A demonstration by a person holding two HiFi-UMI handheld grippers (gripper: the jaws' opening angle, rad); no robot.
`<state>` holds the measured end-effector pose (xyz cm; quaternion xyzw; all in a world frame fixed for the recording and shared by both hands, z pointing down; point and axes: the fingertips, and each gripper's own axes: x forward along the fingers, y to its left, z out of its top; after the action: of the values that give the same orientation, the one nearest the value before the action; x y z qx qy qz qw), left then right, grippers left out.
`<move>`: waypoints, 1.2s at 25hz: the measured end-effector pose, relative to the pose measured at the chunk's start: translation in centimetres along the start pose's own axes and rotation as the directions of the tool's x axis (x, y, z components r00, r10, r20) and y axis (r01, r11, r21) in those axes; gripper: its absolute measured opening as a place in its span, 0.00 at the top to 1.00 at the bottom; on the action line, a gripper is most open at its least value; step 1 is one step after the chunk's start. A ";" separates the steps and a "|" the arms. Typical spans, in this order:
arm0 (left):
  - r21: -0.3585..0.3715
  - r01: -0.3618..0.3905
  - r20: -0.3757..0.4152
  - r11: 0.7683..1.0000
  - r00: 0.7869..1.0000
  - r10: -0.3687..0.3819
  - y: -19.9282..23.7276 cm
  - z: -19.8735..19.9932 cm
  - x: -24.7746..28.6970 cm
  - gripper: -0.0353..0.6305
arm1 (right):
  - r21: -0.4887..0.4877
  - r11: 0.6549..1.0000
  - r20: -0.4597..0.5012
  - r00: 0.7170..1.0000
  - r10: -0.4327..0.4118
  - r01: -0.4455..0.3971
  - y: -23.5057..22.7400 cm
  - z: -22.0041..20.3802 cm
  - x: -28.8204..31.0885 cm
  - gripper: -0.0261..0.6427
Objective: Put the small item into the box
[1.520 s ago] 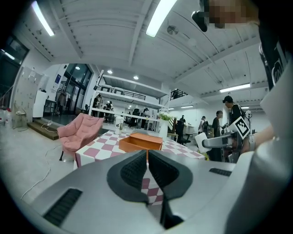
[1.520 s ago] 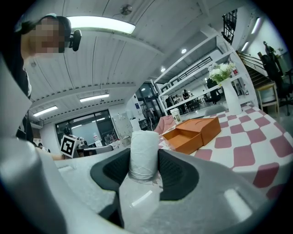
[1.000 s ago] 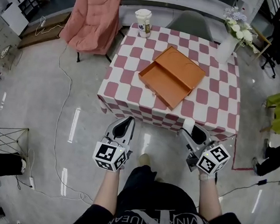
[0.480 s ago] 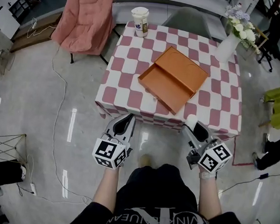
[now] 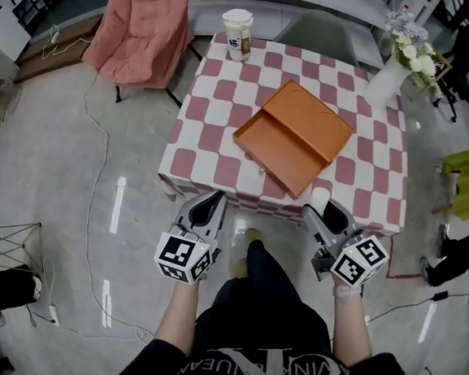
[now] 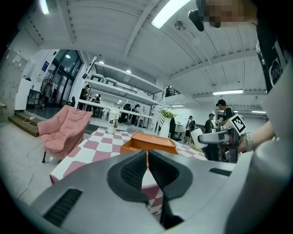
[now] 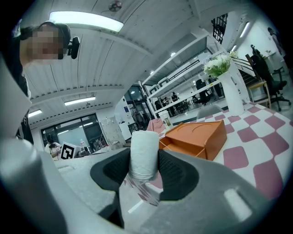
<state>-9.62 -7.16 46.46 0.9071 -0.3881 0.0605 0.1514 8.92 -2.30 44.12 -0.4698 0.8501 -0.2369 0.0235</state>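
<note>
Here, right tongs point(image 7: 144, 160) clamp white roll point(image 7: 144, 144) — box point(image 5: 292, 136) open.

Bright overhead strip lights point(image 7: 86, 20) streak glare across the glossy floor point(image 5: 119, 205); both gripper views warp toward dark, vignetted edges.

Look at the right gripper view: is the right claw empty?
No, the right claw is shut on a small white roll that stands between its jaws.

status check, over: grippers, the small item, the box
Right gripper shut on white roll, at near edge of checkered table. Left gripper shut, empty. Orange box open on table; nothing in the way.
</note>
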 end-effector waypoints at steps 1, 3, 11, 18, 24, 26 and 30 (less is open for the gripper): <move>0.002 0.001 -0.001 1.000 1.000 -0.001 0.2 0.2 0.3 0.92 | 0.001 1.000 0.000 1.000 0.001 -0.001 -0.2 0.2 0.3 0.69; 0.007 0.004 -0.003 1.000 1.000 -0.004 0.5 0.6 0.8 0.92 | 0.004 1.000 0.001 1.000 0.002 -0.002 -0.5 0.7 1.0 0.69; 0.023 0.021 -0.017 1.000 1.000 -0.021 1.3 1.4 4.1 0.92 | -0.034 0.999 -0.070 0.997 -0.013 0.011 -2.6 1.4 3.8 0.69; 0.033 0.036 -0.026 0.999 0.999 -0.035 2.2 2.4 6.5 0.92 | -0.088 0.996 -0.188 0.981 -0.038 0.021 -3.8 1.4 6.7 0.69; 0.033 0.029 -0.037 0.999 0.999 -0.028 3.6 2.9 8.3 0.92 | -0.121 0.993 -0.264 0.964 -0.030 -0.003 -4.7 1.2 9.0 0.69; 0.034 0.026 -0.041 0.999 0.999 -0.024 4.1 3.0 8.9 0.92 | -0.138 0.990 -0.292 0.956 -0.035 -0.006 -5.0 1.2 9.7 0.69; 0.038 0.022 -0.048 0.999 0.999 -0.020 4.8 3.2 10.2 0.92 | -0.173 0.985 -0.362 0.931 -0.048 -0.017 -5.8 0.7 10.8 0.69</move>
<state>-6.09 -18.31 46.79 0.9121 -0.3737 0.0882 0.1436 7.61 -13.89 47.95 -0.4246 0.8532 -0.2456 -0.1774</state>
